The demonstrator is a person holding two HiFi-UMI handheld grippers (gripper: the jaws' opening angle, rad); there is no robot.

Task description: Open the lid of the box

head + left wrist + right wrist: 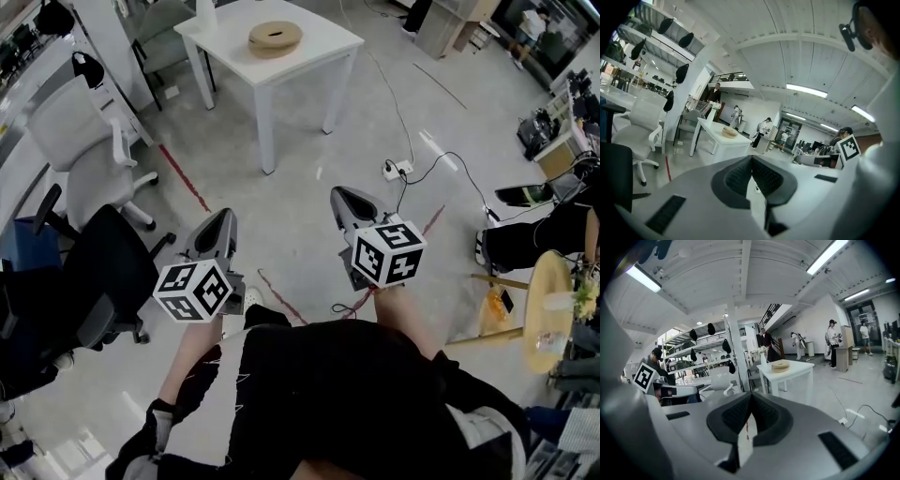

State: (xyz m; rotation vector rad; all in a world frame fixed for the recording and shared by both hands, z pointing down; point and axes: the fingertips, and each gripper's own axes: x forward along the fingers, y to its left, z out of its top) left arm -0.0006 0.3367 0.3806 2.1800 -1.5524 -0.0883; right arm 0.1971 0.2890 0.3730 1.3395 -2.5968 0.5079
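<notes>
Right now you hold both grippers out in front of your body, side by side and apart, each tipped slightly below level and aimed across the floor toward the white table. Your left gripper extends from your left forearm, its marker cube turned up toward your head. Its jaws are pressed together with nothing between them. Your right gripper sits a touch higher in the head view, and its jaws are likewise closed on nothing. The box, round and wood-coloured, lies on the table top well ahead of both grippers. Its lid is in place as far as the head view shows. In each gripper view the box appears beyond the closed jaw tips. A white office chair stands off to your left.
</notes>
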